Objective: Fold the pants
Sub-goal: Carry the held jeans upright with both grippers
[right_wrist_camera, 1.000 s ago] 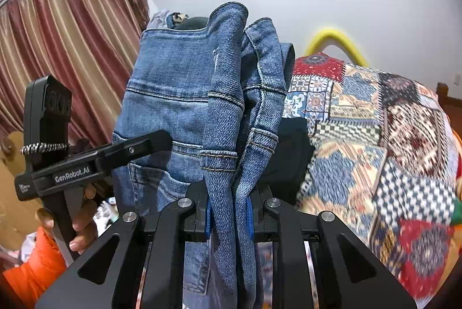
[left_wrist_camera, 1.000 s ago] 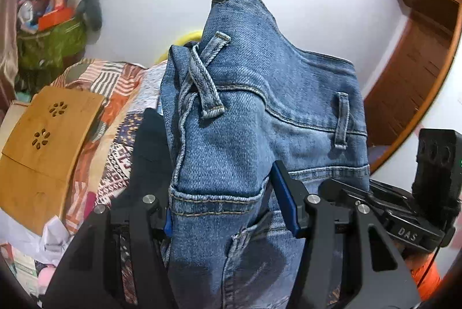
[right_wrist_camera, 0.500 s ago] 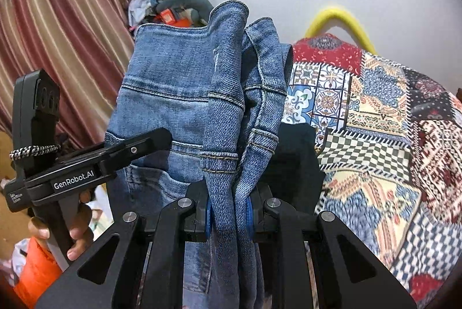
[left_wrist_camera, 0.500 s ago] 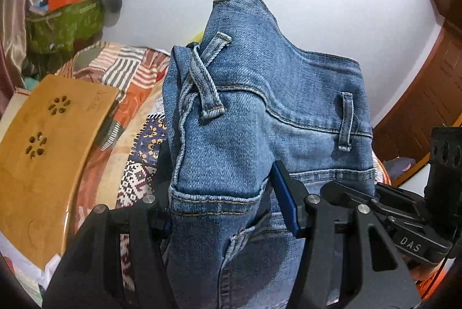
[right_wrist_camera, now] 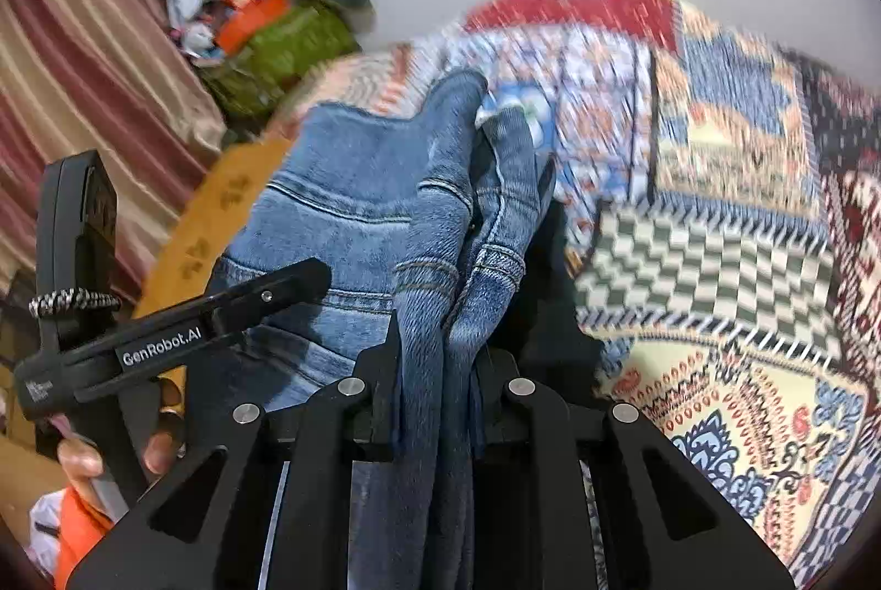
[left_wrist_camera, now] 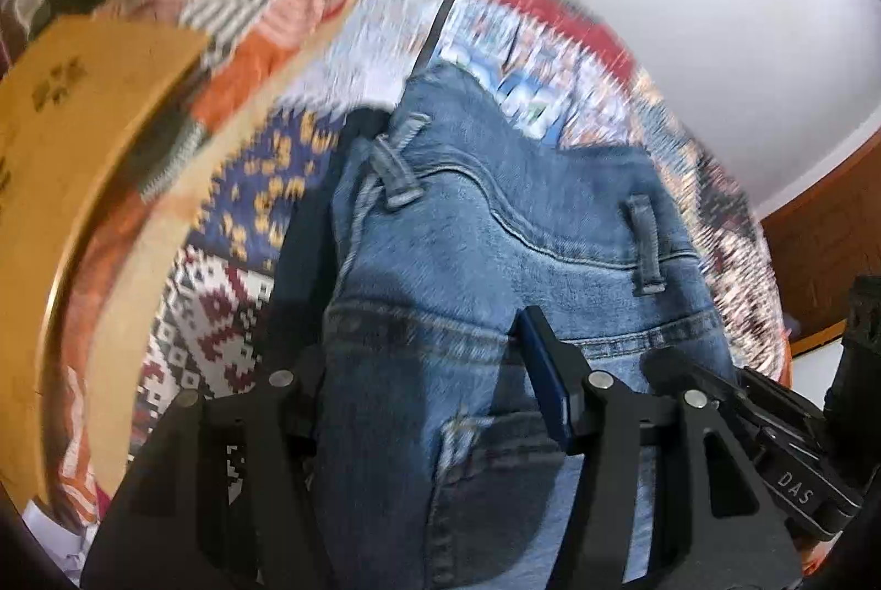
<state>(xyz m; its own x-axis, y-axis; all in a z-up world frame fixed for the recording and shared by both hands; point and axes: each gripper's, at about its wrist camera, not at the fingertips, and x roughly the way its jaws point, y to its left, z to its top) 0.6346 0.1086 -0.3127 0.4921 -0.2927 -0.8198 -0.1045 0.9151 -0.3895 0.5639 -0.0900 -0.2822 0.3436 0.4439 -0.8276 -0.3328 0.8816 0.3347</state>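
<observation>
The patchwork bedspread (right_wrist_camera: 710,259) is filling the ground ahead of both cameras, sloping away toward the white wall, with a wooden board (left_wrist_camera: 82,182) lying along its left edge. Above it the jeans (left_wrist_camera: 495,226) are hanging waistband-first between the two tools, not yet visibly resting on the cover; their long axis is running back under the cameras, so the legs are trailing out of sight. The left gripper (left_wrist_camera: 429,369) is pinching a thick bunch of denim at the pocket corner, its jaws having just been widening slightly with cloth between them. The right gripper (right_wrist_camera: 440,358) is clamping the doubled waistband edge, jaws nearly together. Both look about equally near the bedspread, so laying down probably calls for a level, matched descent.
</observation>
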